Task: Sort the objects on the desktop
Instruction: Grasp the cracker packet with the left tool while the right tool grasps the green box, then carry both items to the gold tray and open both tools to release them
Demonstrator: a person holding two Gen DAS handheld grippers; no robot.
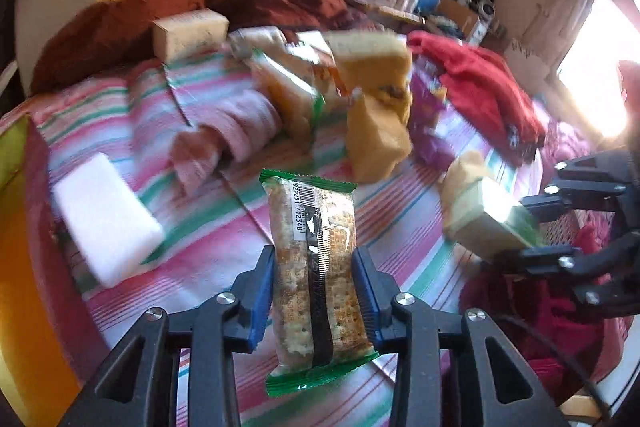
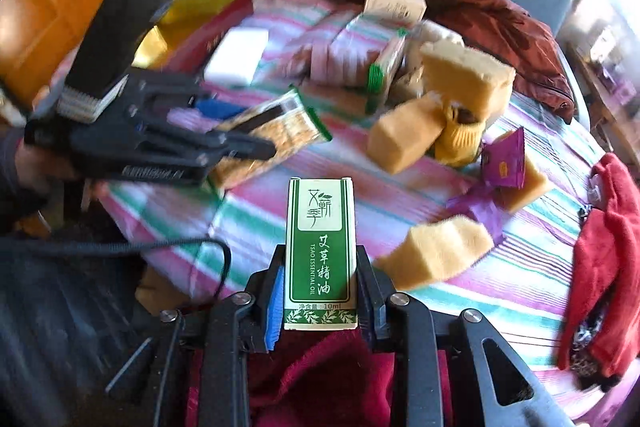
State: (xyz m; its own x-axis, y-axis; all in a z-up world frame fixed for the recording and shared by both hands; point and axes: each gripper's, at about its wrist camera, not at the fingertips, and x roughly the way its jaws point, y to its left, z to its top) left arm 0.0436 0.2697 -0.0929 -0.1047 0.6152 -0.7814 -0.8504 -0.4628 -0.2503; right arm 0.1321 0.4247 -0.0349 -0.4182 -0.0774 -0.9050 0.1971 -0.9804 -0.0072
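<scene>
my left gripper (image 1: 314, 291) points steeply down over the striped cloth (image 1: 224, 219), its blue pads clamped on either side of a cracker packet (image 1: 316, 275) with green sealed ends. the packet stands lengthwise between the fingers, barcode end furthest from me, lifted off the cloth. seen from the right wrist, this gripper reaches in from the left edge, a sleeve and hand behind it, with the packet sticking out past its tips.

my right gripper (image 2: 320, 291) points even more steeply down, pinching a small green and white essential oil box (image 2: 320, 251) upright between its fingers, printed face towards the camera. from the left wrist it shows at the right edge, tilted inward, holding the box clear of the cloth.

beyond both grippers, yellow sponge blocks (image 2: 466, 79), a white foam block (image 1: 106, 219), a purple sachet (image 2: 504, 159) and a red garment (image 1: 484, 91) lie scattered on the cloth, blurred.
</scene>
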